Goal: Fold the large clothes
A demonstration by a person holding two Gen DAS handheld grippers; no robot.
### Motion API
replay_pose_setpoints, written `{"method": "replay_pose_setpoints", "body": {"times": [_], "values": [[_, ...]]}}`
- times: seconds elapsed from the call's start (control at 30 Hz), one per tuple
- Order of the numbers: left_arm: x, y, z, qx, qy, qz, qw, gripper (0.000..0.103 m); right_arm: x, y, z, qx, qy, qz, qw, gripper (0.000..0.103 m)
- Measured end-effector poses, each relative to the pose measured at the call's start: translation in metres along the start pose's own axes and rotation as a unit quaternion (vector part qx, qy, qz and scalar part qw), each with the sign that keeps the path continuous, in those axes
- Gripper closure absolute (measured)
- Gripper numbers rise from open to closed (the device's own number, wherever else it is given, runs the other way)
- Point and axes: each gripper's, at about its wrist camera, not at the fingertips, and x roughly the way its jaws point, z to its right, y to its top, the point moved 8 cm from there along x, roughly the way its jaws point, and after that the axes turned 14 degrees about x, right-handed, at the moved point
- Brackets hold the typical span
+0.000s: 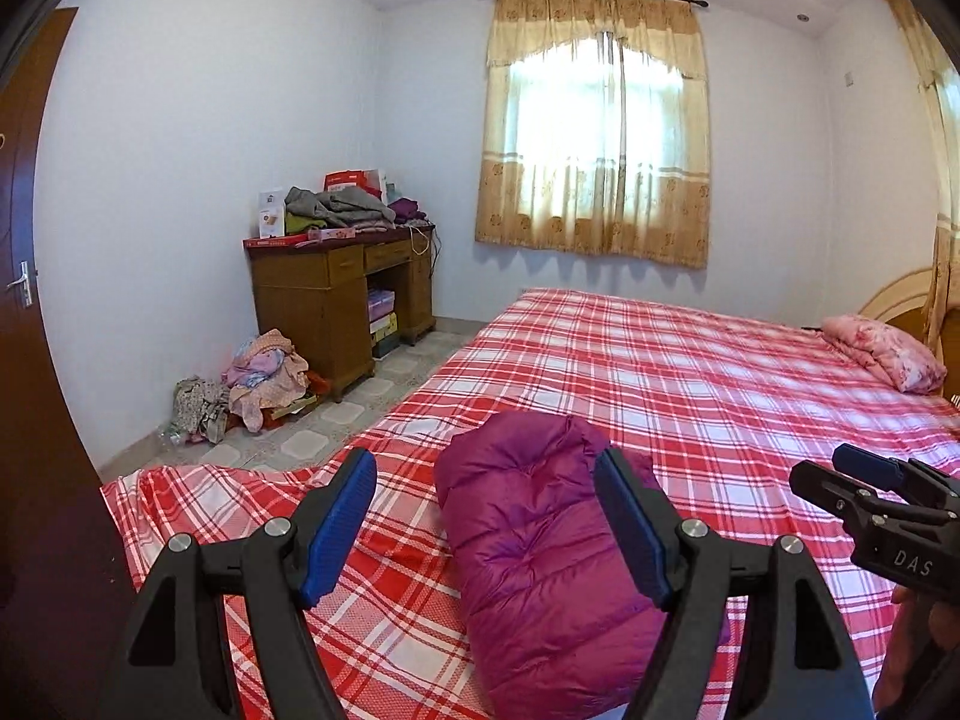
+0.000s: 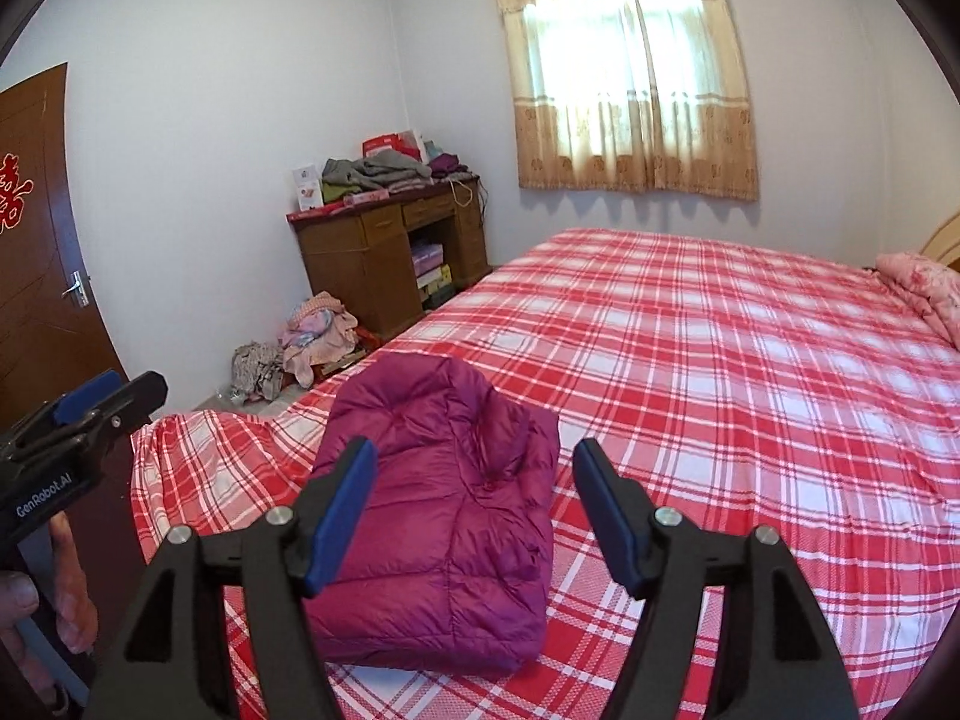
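Bedsheet [image 2: 690,360] (red plaid) — white walls [image 2: 210,120]

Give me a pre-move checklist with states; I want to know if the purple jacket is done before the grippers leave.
1. Jacket folded into a compact bundle: ok.
2. Jacket lying fully on the bed, not over the edge: ok.
3. Left gripper jaws open, nothing pinched: ok.
4. Right gripper jaws open, clear of the fabric: ok.
5. Sleeves tucked in, none trailing out: ok from these views; the underside cannot tell.
6. Next garment within reach on the bed: not ok; only a pink pillow lies there, and other clothes sit on the floor.
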Motion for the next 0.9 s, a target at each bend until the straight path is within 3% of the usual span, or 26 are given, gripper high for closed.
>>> {"method": "replay_pose_setpoints", "body": {"times": [0.9], "values": [[0.0029,-0.0049,-0.0071,-0.008,0.005,0.0,1.0,0.027,-0.0049,-0.0016,-0.0064,-0.008,0.01,0.004,1.0,0.029]]}}
